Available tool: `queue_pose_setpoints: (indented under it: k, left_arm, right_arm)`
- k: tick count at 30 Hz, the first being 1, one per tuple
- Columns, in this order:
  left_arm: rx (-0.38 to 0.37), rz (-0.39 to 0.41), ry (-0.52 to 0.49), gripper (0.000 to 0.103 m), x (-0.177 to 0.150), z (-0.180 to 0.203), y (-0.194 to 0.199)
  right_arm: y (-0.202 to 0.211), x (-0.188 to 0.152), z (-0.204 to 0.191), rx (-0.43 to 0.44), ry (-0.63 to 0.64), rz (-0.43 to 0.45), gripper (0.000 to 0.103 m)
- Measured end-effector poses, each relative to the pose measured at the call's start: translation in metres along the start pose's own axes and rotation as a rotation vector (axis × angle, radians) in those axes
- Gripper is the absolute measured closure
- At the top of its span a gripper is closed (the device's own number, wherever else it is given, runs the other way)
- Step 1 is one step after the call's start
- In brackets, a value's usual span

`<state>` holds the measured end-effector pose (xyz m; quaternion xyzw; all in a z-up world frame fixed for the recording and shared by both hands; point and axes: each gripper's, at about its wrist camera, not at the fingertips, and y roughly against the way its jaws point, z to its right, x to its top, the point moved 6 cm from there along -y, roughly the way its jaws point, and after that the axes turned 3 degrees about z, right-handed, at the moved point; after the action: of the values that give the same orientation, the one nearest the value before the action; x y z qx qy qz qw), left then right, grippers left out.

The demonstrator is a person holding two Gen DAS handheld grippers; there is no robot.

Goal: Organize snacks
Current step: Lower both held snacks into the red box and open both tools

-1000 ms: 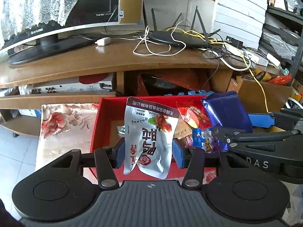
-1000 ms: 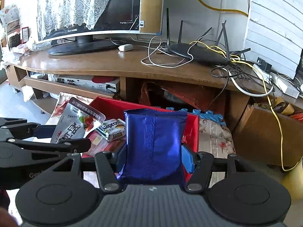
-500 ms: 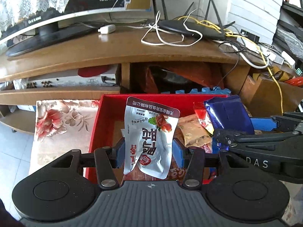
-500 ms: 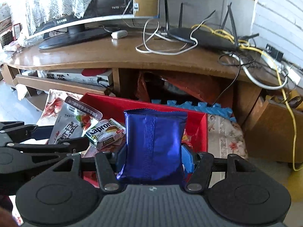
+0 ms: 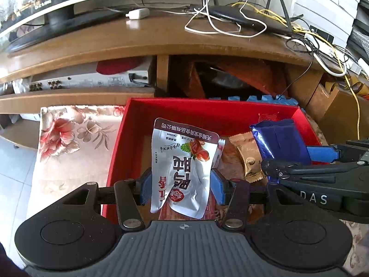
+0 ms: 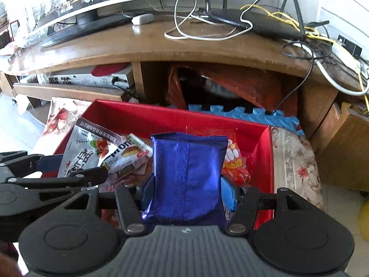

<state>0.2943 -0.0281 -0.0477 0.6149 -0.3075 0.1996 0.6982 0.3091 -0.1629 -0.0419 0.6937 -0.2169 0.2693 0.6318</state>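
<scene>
Left gripper point(image 5: 181, 184): jaws clamped on the silver snack pouch point(image 5: 184, 166), blue pads pressing both its side edges.
Silver snack pouch: upright between the pads, printed face toward the camera, hanging over the left half of the red box point(image 5: 120, 138).
Right gripper point(image 6: 188, 190): jaws clamped on the blue foil packet point(image 6: 186, 175), which stands upright and hides most of the pads.
Blue foil packet: held over the right half of the red box, above the snacks inside.
Red box: open-topped, on a floral cloth point(image 5: 69, 143) just before the wooden TV stand point(image 5: 138, 41); it holds a Kapron wafer pack point(image 6: 129, 154), a tan wrapper point(image 5: 246, 154) and a red sweet bag point(image 6: 235, 161).
Two grippers: side by side over the box, each showing in the other's view.
TV stand top: monitor base, white adapter, router point(image 5: 249, 20) with tangled cables.
</scene>
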Motion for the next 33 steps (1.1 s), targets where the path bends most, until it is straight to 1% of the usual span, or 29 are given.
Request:
queue_pose_setpoints:
  k: [11, 17, 21, 25, 31, 33]
  left_arm:
    - [0.0, -0.006, 0.011, 0.042, -0.001, -0.003, 0.003]
    - [0.011, 0.01, 0.005, 0.039, 0.001, -0.004, 0.009]
    - [0.014, 0.036, -0.001, 0.029, 0.003, -0.002, 0.018]
    - [0.037, 0.064, -0.019, 0.026, 0.006, 0.0, 0.027]
    - [0.057, 0.076, -0.011, 0.019, 0.008, 0.0, 0.033]
    - [0.061, 0.08, -0.013, 0.018, 0.007, 0.0, 0.036]
  right_arm:
    - [-0.001, -0.002, 0.002, 0.007, -0.012, -0.012, 0.042]
    - [0.002, -0.001, 0.001, 0.011, -0.021, -0.005, 0.042]
    - [0.008, 0.0, 0.002, 0.002, -0.022, 0.012, 0.042]
    - [0.015, 0.001, 0.004, 0.0, -0.034, 0.029, 0.041]
    - [0.025, 0.001, 0.005, -0.002, -0.04, 0.049, 0.041]
    - [0.028, 0.001, 0.006, -0.002, -0.045, 0.051, 0.041]
